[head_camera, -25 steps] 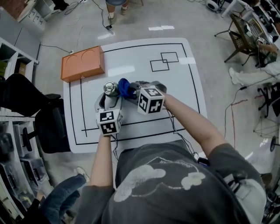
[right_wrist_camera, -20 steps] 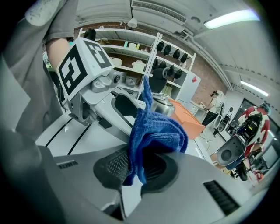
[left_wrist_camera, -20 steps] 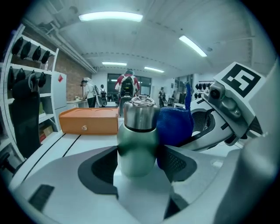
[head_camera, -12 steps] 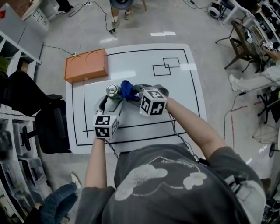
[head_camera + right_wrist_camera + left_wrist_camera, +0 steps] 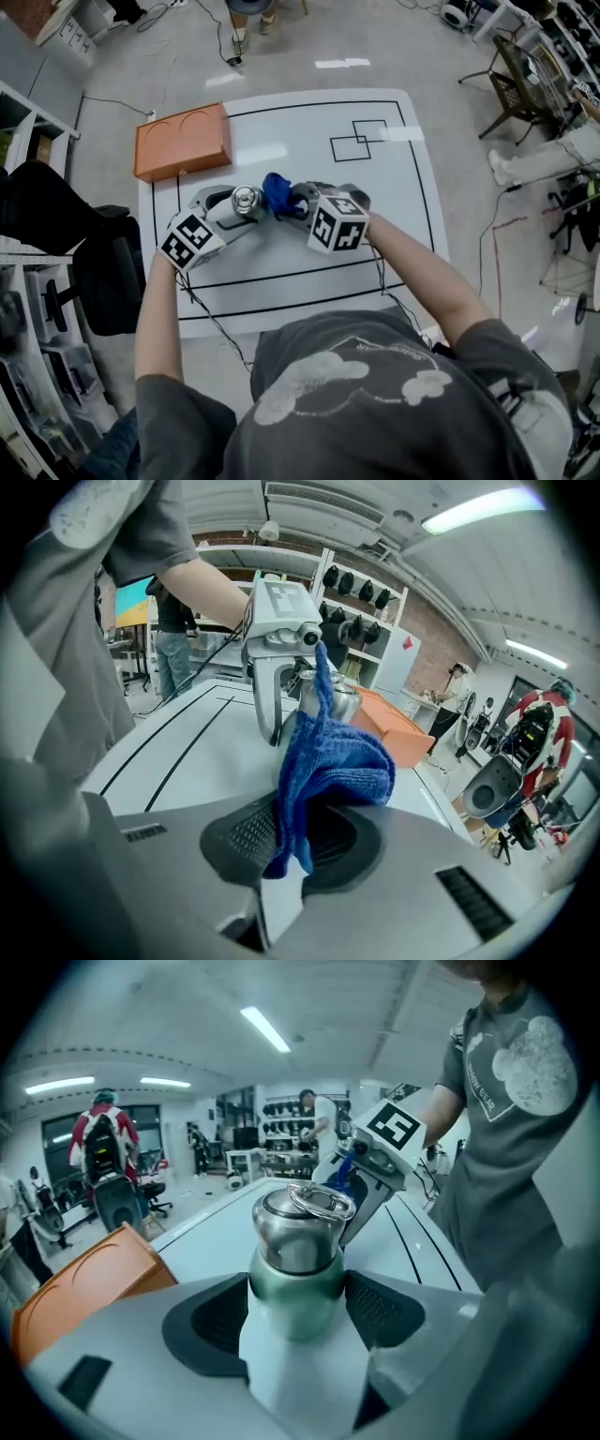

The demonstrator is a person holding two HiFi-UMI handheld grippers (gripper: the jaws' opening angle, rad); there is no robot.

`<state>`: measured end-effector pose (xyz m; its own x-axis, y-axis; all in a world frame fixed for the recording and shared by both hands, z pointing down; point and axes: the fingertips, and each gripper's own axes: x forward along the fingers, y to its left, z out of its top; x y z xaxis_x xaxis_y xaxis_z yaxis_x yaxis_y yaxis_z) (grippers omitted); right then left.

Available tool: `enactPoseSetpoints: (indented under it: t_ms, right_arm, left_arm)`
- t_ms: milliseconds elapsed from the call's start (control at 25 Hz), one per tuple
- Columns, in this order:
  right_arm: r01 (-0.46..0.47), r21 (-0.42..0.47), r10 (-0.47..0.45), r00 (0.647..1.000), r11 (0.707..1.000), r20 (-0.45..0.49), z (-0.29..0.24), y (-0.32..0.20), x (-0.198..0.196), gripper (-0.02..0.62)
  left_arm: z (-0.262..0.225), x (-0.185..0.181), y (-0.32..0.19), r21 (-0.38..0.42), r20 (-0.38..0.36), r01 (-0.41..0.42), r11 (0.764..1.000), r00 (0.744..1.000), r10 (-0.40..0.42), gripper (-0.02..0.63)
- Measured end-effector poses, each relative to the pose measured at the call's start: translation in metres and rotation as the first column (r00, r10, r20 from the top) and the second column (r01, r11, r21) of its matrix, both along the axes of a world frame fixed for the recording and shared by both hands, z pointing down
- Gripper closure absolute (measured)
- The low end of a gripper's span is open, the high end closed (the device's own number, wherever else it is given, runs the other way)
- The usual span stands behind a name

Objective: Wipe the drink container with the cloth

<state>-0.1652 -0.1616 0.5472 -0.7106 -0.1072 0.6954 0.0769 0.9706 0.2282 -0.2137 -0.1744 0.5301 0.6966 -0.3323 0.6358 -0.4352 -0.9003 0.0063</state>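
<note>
- Reaches forward with the bare left forearm (image 5: 157, 319), slanting in from the near left toward the table's left middle; turns the left cube (image 5: 191, 241) so that one marker face looks up and to the left.
- Stretches the right forearm (image 5: 422, 272) in from the near right, slanting up and left in the head view; shows the right cube (image 5: 337, 222) with one marker face upward.
- Clamps the bottle (image 5: 247, 199) in the left gripper (image 5: 232, 210): both pads (image 5: 211, 1321) pressed on the green body, steel lid (image 5: 302, 1211) with its ring standing clear beyond the jaws.
- Has just been widening those jaws a little, with the bottle between them and in the grip.
- Holds the bottle over the table's left middle, lid toward the head camera, just left of the cloth (image 5: 277, 192).
- Pinches the cloth in the right gripper (image 5: 294, 201): jaws nearly together on a fold of blue, the rest bunched up past the tips.
- Seems to rest that bunch against the bottle's right side; contact itself not plain in any view.
- Below both: a white table (image 5: 309, 169) with black lines.
- At the table's far left corner: an orange box (image 5: 183, 141) with two round hollows, well apart from both grippers.
- Beyond the far right corner, on the floor: a chair (image 5: 520, 84).
</note>
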Motion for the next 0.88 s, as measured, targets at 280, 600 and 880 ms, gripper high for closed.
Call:
enactPoseSetpoints:
  t_ms: [280, 600, 880]
  right_arm:
    - [-0.004, -0.002, 0.004, 1.000, 1.000, 0.001, 0.002, -0.002, -0.005, 0.552]
    - [-0.047, -0.011, 0.047, 0.999, 0.999, 0.008, 0.001, -0.011, 0.005, 0.552]
    - [-0.035, 0.005, 0.035, 0.999, 0.999, 0.003, -0.002, -0.002, 0.003, 0.552]
  left_arm:
    - [0.001, 0.004, -0.002, -0.039, -0.033, -0.024, 0.999, 0.999, 0.023, 0.285]
    - [-0.003, 0.013, -0.009, -0.028, -0.169, 0.286, 0.958, 0.943, -0.287, 0.287]
    - [-0.002, 0.011, -0.002, 0.003, -0.170, 0.447, 0.895, 0.882, -0.440, 0.287]
